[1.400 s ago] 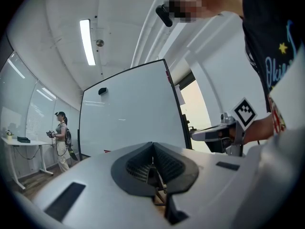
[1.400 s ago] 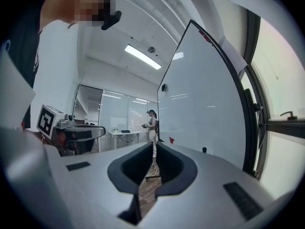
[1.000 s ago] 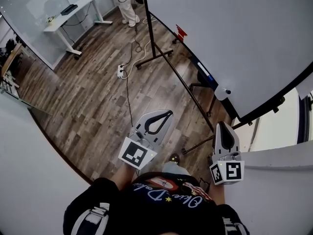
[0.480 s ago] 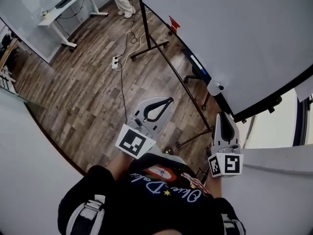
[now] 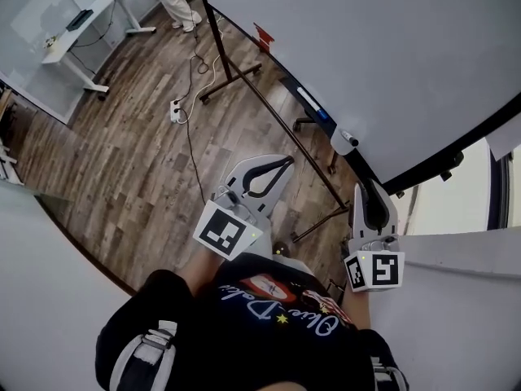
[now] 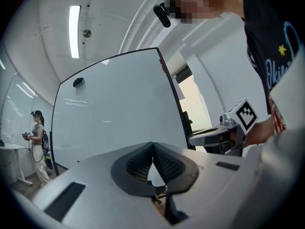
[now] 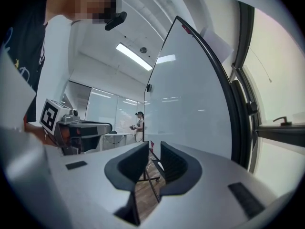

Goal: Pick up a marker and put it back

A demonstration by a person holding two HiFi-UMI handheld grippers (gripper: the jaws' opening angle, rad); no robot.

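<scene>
Blue-white marker [image 5: 312,104] sat on whiteboard tray [image 5: 286,84], upper centre, well clear of both grippers. Right gripper [image 5: 368,187] jaws had just been opening, nothing between, likely prepping the pick; left gripper [image 5: 285,162] closed, empty

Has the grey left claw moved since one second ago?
Yes. The left claw moved forward, nearer the whiteboard stand's black lower bar and farther from the white power strip on the floor.

A marker [image 5: 309,103] lies on the ledge [image 5: 329,128] under the whiteboard [image 5: 391,55]. Left of the whiteboard a power strip [image 5: 173,109] lies on the floor [image 5: 130,161]; farther left still stands a desk [image 5: 81,24]
</scene>
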